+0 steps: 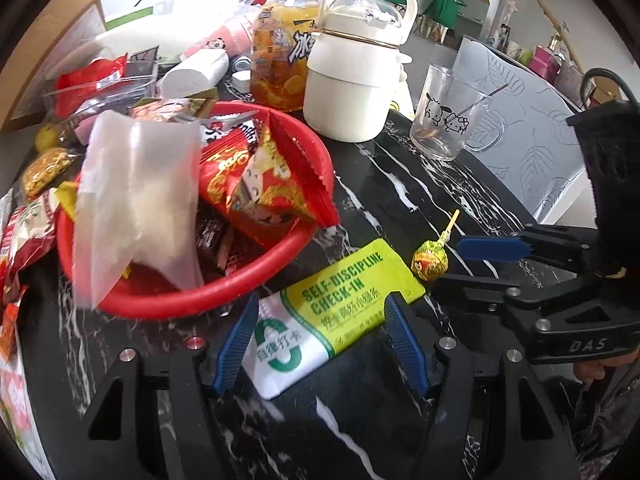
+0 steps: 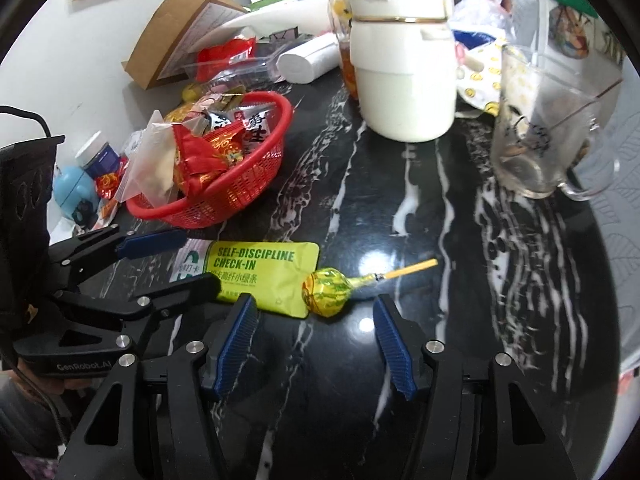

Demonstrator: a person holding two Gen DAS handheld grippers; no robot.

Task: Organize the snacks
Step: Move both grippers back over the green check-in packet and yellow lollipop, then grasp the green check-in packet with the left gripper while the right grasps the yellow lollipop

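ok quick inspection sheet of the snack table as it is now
Surface: black marble-look table, glossy.
Job's things: green packet and lollipop lie outside the red basket, which is heaped with snacks.
Clutter: white kettle, glass mug, drink bottle, cardboard box.
Grippers: left gripper open astride the packet; right gripper open near the lollipop.
Cables: black one at the right gripper.
Surroundings: white wall, shelves.
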